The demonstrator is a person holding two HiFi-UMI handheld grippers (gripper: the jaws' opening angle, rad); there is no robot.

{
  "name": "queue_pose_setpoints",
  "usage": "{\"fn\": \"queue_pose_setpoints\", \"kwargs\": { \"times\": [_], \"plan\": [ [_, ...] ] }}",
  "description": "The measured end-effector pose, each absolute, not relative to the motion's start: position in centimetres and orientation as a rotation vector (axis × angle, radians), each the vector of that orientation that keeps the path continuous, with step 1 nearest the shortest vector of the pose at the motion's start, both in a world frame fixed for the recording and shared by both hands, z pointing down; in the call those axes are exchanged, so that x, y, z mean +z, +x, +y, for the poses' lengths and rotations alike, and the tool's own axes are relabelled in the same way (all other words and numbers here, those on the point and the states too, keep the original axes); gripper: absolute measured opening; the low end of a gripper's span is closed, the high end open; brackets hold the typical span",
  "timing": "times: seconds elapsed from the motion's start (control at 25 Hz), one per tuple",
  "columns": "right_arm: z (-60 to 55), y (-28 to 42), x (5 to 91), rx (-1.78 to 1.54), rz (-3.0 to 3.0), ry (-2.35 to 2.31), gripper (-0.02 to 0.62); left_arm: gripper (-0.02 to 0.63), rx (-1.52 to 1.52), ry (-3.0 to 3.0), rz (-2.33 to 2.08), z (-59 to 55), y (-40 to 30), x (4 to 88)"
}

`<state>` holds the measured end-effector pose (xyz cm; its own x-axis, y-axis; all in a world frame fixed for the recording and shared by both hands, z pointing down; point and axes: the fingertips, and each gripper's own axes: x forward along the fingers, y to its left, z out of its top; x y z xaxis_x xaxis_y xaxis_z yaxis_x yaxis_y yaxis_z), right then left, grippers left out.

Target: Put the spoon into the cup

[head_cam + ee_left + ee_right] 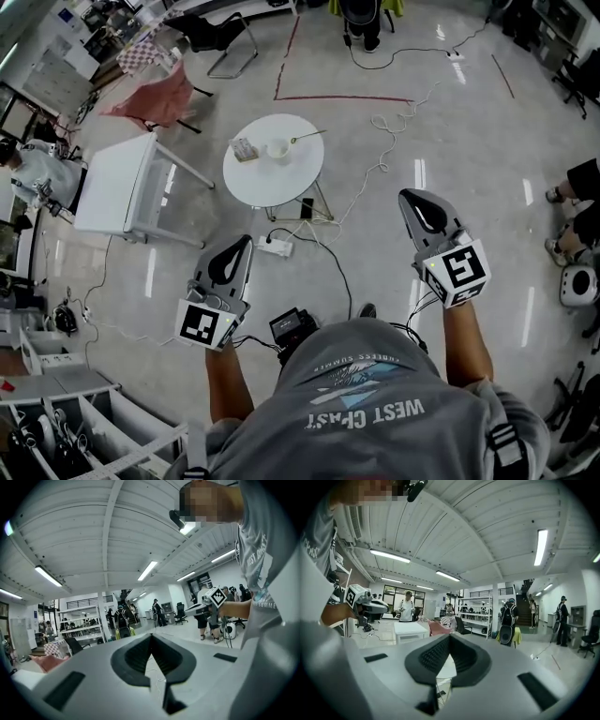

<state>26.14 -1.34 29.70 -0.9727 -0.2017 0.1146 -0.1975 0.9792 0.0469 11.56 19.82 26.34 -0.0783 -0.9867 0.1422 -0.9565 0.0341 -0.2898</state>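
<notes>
Round white table [272, 183] well ahead of fingers [231, 262], small box [246, 149] on it; power strip [276, 247] on floor past left fingers; square white table [112, 192] further left.

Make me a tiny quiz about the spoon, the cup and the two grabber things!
1. True or false: the spoon is already inside the cup.
2. What is between the jaws of the right gripper? A: the spoon. B: the cup. C: nothing.
3. Fill in: in the head view, the spoon lies to the ___ of the cup.
Key: 1 false, it lies on the round table; 2 C, the jaws are shut and empty; 3 right.
</notes>
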Motion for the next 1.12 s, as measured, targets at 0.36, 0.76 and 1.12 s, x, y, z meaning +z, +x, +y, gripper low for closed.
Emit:
{"fn": "queue_pose_setpoints", "kwargs": {
  "times": [0.36,0.76,1.12],
  "plan": [
    [-4.2,26.2,31.0,-0.027,-2.967,0.433,0.002,0.005,-0.467,-2.172,2.094,15.1,9.9,27.5],
    [-4.3,22.9,30.3,-0.065,-2.904,0.611,0.002,0.003,-0.362,-2.272,1.958,12.7,3.7,27.4],
    [-3.5,18.6,29.9,-0.079,-2.87,0.699,0.002,0.005,-0.328,-2.34,1.89,12.2,-1.7,28.2]
  ]
}}
